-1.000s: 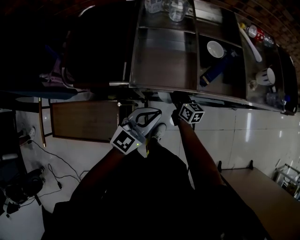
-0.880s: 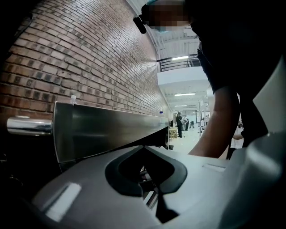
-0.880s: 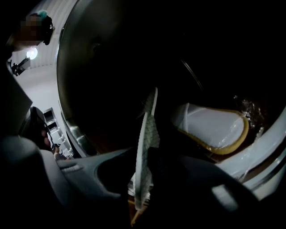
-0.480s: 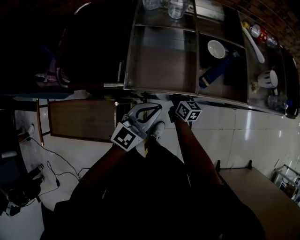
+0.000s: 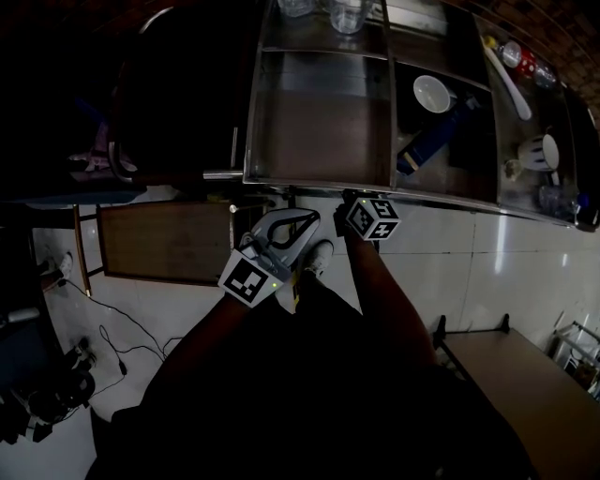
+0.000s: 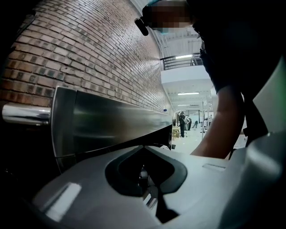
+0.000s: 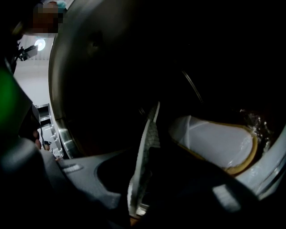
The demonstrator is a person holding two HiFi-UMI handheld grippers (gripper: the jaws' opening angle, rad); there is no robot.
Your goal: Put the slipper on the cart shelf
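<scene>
My right gripper (image 7: 145,188) is shut on a white slipper (image 7: 149,147), whose ribbed sole stands edge-on between the jaws. It reaches into a dark lower shelf of the steel cart (image 5: 319,178), where a second white slipper (image 7: 214,145) lies to the right. In the head view only the right gripper's marker cube (image 5: 372,217) shows, at the cart's front edge. My left gripper (image 5: 298,228) hangs just left of it, in front of the cart, with its jaws together and nothing in them. Its own view shows the cart's steel side (image 6: 111,125).
The cart's top holds glasses (image 5: 347,14), a white bowl (image 5: 431,94), a blue object (image 5: 431,141), a mug (image 5: 542,155) and a bottle (image 5: 516,61). A wooden panel (image 5: 164,242) stands left, cables (image 5: 112,328) lie on the floor, and a wooden table (image 5: 525,394) is at lower right.
My right gripper has edged a little further in under the cart's front edge with the slipper. The left gripper has hardly moved.
</scene>
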